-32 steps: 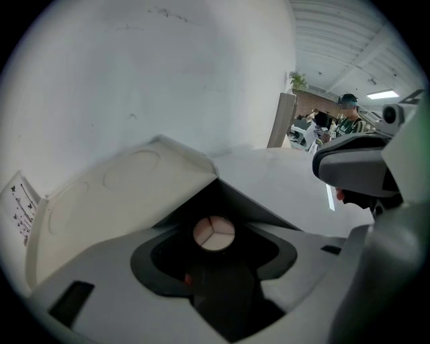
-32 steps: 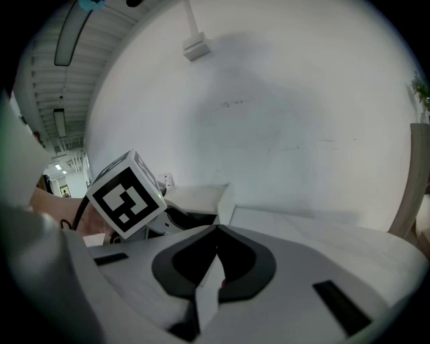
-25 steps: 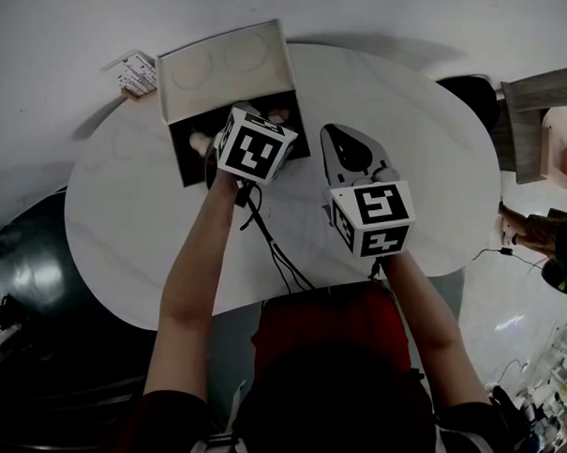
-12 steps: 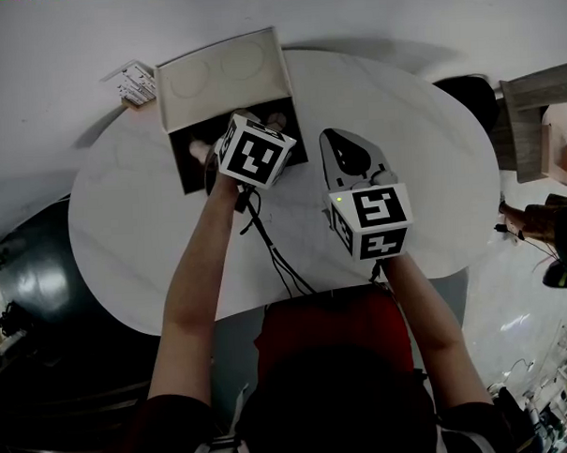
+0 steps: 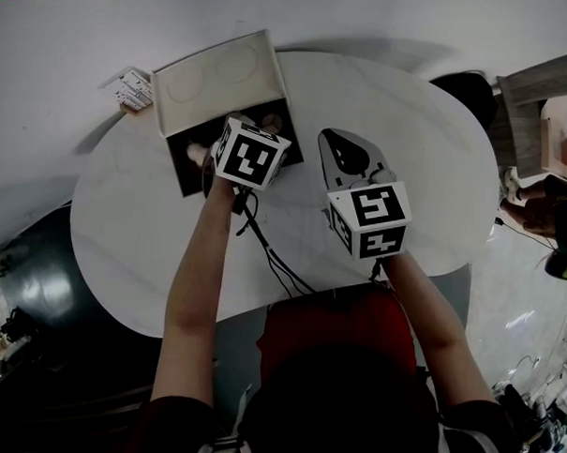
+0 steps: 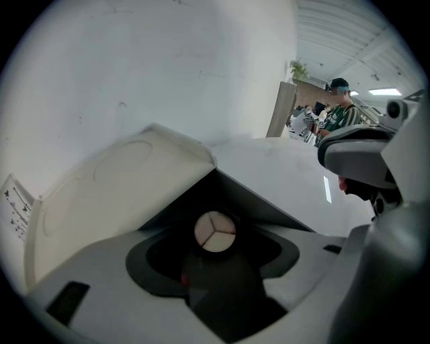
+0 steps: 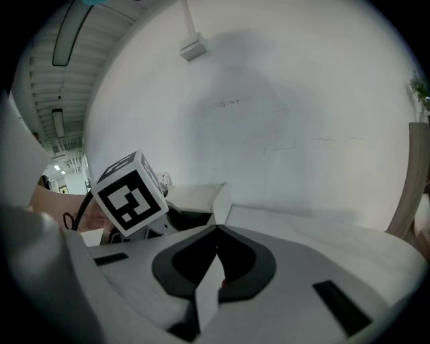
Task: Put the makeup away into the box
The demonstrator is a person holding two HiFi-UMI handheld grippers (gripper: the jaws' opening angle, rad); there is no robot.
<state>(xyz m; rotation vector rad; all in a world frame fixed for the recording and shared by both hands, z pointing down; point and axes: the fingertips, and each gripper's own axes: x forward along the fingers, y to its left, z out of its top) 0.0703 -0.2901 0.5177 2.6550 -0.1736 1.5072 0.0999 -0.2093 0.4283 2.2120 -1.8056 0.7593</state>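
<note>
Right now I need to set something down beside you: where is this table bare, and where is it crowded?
Bare: the right end of the table, beyond the right gripper, and its left end, between the box and the near rim. Crowded: the middle, where the left gripper hangs over the open box and its cable trails to the near edge.

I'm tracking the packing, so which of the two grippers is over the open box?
The left gripper: its marker cube overlaps the box; the right gripper is over the table beside it.
</note>
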